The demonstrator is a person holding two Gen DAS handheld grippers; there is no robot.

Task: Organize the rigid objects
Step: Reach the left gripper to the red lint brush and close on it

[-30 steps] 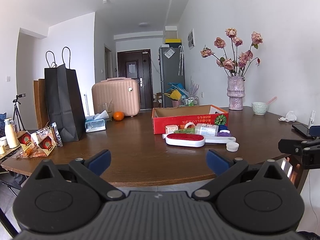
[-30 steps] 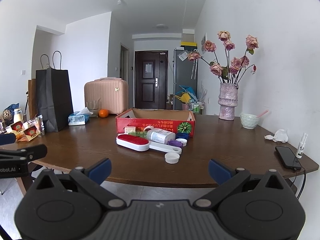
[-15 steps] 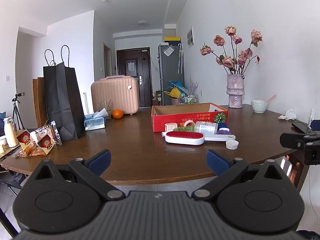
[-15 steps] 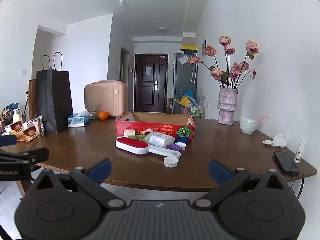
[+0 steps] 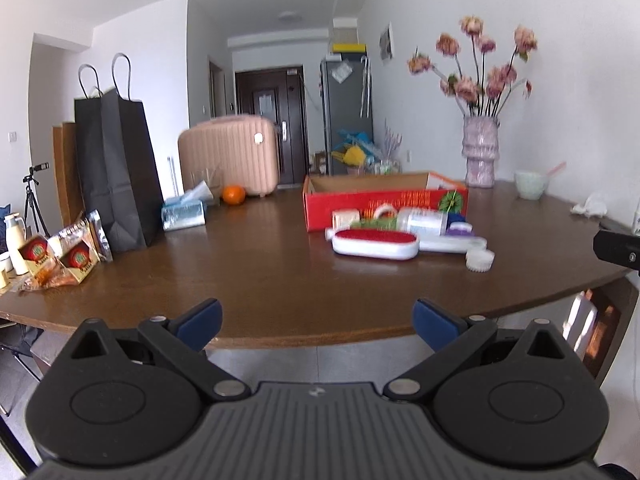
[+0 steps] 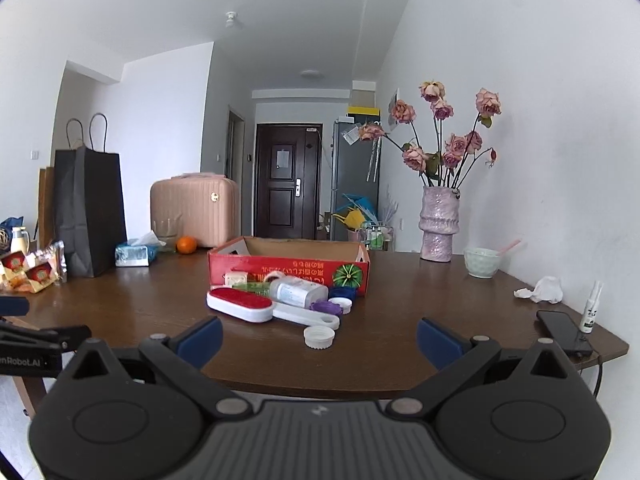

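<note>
Lint brush [image 6: 240, 304] lies beyond right tool [image 6: 318, 338].

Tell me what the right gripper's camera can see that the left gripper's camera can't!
Only the right wrist view shows the black phone and the small spray bottle beside it at the table's right edge.

Only the left wrist view shows the camera tripod standing on the floor at far left.

Both show the red box, the red-and-white lint brush, the loose white cap, the orange, the black bag and the flower vase. Each view shows its own gripper open and empty, the right gripper and the left gripper.
</note>
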